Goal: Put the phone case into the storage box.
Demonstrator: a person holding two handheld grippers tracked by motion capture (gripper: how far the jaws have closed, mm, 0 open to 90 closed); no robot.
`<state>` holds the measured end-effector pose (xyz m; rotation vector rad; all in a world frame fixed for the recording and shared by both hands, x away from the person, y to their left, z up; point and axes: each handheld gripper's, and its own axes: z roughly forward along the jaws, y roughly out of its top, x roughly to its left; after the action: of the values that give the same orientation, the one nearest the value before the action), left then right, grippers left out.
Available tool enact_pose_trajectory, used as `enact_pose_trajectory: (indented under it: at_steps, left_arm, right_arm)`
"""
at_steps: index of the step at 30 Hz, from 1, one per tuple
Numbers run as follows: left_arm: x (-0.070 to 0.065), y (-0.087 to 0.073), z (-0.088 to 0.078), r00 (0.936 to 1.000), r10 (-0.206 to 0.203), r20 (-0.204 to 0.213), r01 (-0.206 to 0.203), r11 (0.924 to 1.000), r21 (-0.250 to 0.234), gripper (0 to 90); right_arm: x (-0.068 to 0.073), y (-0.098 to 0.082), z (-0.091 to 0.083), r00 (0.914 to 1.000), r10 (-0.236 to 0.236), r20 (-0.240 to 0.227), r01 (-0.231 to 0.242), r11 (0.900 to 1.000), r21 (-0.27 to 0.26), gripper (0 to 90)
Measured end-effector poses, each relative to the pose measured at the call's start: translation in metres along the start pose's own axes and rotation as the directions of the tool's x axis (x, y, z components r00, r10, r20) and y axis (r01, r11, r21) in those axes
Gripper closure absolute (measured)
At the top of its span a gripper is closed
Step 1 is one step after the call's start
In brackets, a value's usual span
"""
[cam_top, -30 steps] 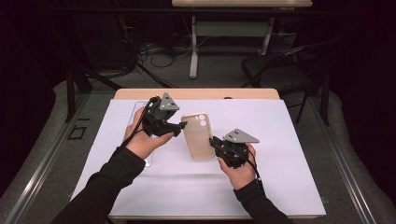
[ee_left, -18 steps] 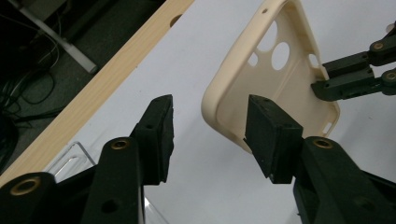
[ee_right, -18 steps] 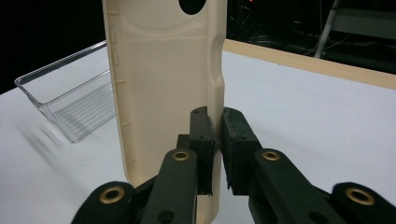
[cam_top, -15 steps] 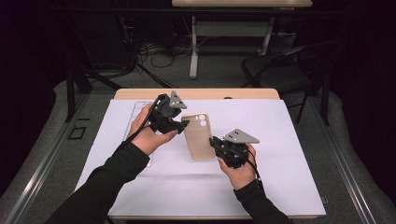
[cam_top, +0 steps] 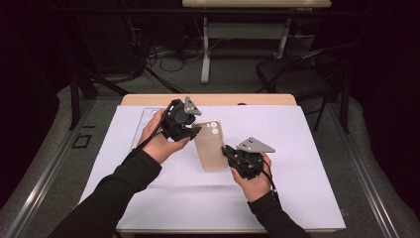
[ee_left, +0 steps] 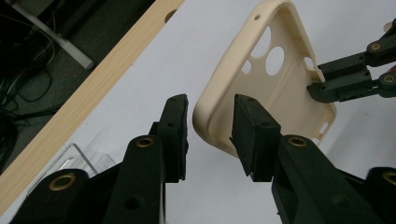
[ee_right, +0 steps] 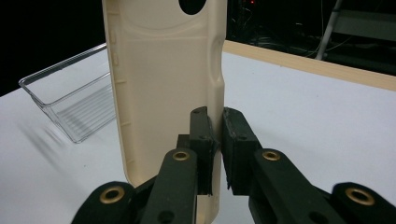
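Right gripper view: right gripper (ee_right: 216, 140) clamps the phone case's (ee_right: 163, 79) edge; left gripper (ee_left: 210, 135) (jaws just closing) straddles its corner, untouched.

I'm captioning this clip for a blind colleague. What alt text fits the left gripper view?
A cream phone case hangs above a white table, its side rim between the left gripper's closing jaws, not yet pinched. The right gripper clamps the case's far edge. A clear tray lies at lower left.
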<state>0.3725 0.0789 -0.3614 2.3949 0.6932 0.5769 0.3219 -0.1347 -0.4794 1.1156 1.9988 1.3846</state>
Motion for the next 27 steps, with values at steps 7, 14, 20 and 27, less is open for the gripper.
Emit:
enact_pose_trajectory:
  at_steps: [7, 14, 20, 27]
  left_arm:
    - [0.0011, 0.0001, 0.0012, 1.0, 0.008, 0.0, -0.008, 0.9998, 0.019, 69.4]
    - [0.0017, 0.0005, 0.0016, 1.0, 0.0, 0.007, 0.0, 0.9996, 0.028, 74.1]
    - [0.0029, 0.0007, 0.001, 1.0, 0.002, 0.004, -0.002, 0.9994, 0.035, 75.4]
    - [0.0041, 0.0003, 0.0013, 0.9999, -0.013, 0.01, 0.013, 0.9991, 0.041, 77.6]
  right_arm:
    - [0.0012, 0.0, -0.0002, 1.0, -0.001, -0.006, 0.001, 1.0, 0.0, 83.7]
    - [0.0018, 0.0003, -0.0006, 0.9999, 0.003, -0.01, -0.003, 1.0, -0.006, 83.6]
    - [0.0024, -0.0001, -0.0004, 0.9999, -0.001, -0.014, 0.001, 1.0, 0.0, 83.6]
    - [0.0023, -0.0004, 0.0002, 0.9999, -0.001, -0.013, 0.001, 1.0, 0.002, 83.6]
